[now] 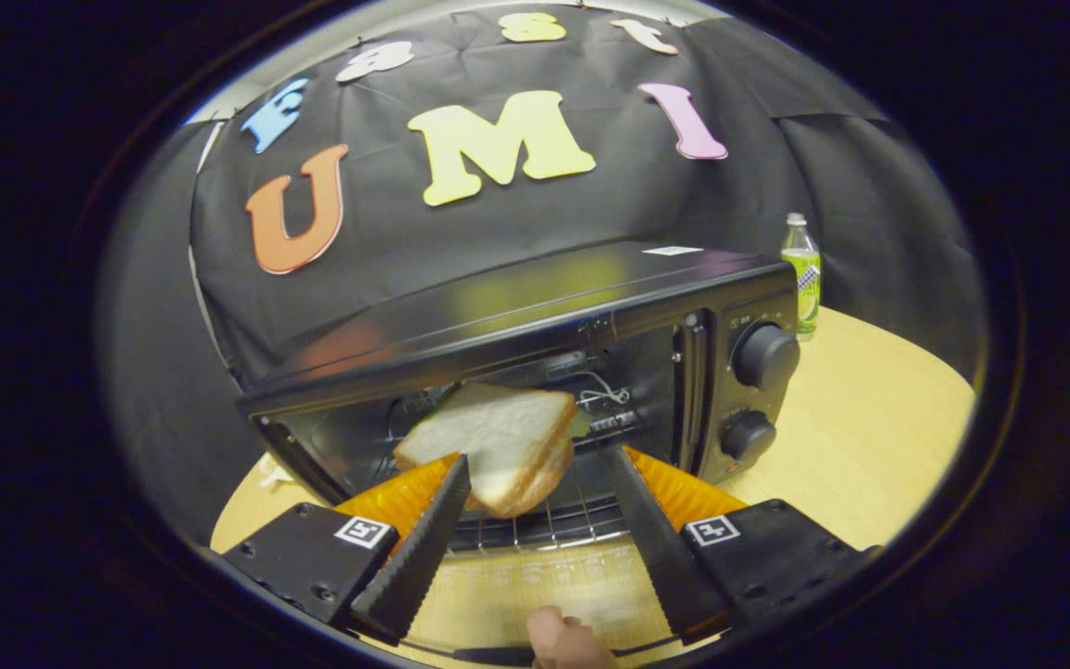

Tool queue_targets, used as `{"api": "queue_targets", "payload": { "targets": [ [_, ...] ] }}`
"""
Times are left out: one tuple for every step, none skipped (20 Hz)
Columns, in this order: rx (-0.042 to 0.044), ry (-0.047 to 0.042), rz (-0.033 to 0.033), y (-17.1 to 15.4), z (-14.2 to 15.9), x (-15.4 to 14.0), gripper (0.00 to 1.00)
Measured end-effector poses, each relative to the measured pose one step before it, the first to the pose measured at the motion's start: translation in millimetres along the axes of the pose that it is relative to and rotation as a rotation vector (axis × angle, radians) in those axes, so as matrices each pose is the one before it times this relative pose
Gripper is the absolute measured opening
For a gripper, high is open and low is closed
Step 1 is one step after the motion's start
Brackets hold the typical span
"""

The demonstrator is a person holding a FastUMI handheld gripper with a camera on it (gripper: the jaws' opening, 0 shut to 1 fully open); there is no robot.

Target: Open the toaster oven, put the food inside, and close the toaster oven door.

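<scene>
The black toaster oven (535, 307) stands on the wooden table with its door (535, 581) folded down toward me. A sandwich of white bread (498, 437) lies tilted in the oven's mouth, its lower end over the wire rack (554, 531). My gripper (532, 455) is open, its fingers spread to either side of the sandwich. The left fingertip (456, 474) overlaps the bread's near corner, and the right fingertip (611, 465) stands just apart from its right edge. I cannot tell whether the bread rests fully on the rack.
Two round knobs (765, 356) sit on the oven's right panel. A green-labelled bottle (802, 274) stands behind the oven's right corner. A person's hand (563, 641) is at the door's near edge. The table (869, 427) stretches out to the right.
</scene>
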State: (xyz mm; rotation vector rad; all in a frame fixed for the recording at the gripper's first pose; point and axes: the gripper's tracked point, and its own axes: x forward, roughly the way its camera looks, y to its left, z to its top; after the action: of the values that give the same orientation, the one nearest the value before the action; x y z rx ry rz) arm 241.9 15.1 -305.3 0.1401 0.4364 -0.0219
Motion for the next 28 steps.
{"api": "queue_targets", "payload": {
  "targets": [
    [-0.02542, 0.00391, -0.00345, -1.73, -2.12, -13.18, 1.00],
    [-0.02479, 0.00714, -0.00594, 0.06, -2.95, -10.11, 1.00],
    [-0.01482, 0.00893, -0.00891, -0.43, -5.27, -9.92, 1.00],
    [-0.00958, 0.01176, 0.00241, 1.52, -4.71, -9.24, 1.00],
    [-0.00003, 0.01803, -0.00257, 2.51, -8.28, -5.37, 1.00],
    [0.00397, 0.02504, -0.00175, -0.81, -7.98, -8.57, 1.00],
    [0.00089, 0.01531, 0.01130, 3.86, -6.08, -4.99, 1.00],
    [-0.00137, 0.02097, -0.00347, 0.10, -6.84, -5.71, 1.00],
    [0.00261, 0.01957, -0.00967, -3.34, -7.71, -6.14, 1.00],
    [0.00540, 0.01340, -0.01061, -2.27, -6.65, -5.26, 1.00],
    [-0.00824, 0.02517, 0.00083, 1.47, -9.98, -3.12, 1.00],
    [-0.01557, 0.03614, -0.00020, 1.86, -11.09, -2.89, 1.00],
    [-0.01919, 0.03202, -0.00544, -0.76, -9.41, -8.53, 1.00],
    [-0.02385, 0.02586, -0.01161, 1.32, -9.80, -1.53, 1.00],
    [-0.02632, 0.01216, -0.00972, 1.54, -7.06, -1.57, 1.00],
    [-0.02087, 0.01041, -0.01345, 0.09, -5.55, -0.61, 1.00],
    [-0.00801, 0.02036, -0.01427, -1.43, -7.84, -0.70, 1.00],
    [0.00237, 0.01358, 0.00383, 2.24, -3.83, 0.24, 1.00],
    [0.00991, 0.01366, 0.00986, 2.37, -3.26, 0.65, 1.00],
    [0.00869, 0.00632, 0.01158, 1.96, -1.58, 1.58, 1.00],
    [0.00693, 0.00831, 0.00261, -0.78, -2.24, 2.20, 1.00],
    [0.00596, 0.00894, -0.00346, -2.05, -1.98, 3.75, 1.00],
    [0.01013, 0.01474, -0.00604, -2.34, -4.08, 4.41, 1.00],
    [0.01375, 0.01502, 0.00439, 0.22, -3.82, 4.61, 1.00],
    [0.01401, 0.01391, 0.00825, 0.83, -3.57, 5.38, 1.00],
    [0.01123, 0.01847, 0.00789, 0.92, -2.99, 4.57, 1.00],
    [-0.01401, -0.02485, -0.00370, 1.20, 5.46, -1.58, 1.00],
    [-0.02115, 0.01807, -0.00406, -0.45, -2.87, 1.06, 1.00]
  ]
}}
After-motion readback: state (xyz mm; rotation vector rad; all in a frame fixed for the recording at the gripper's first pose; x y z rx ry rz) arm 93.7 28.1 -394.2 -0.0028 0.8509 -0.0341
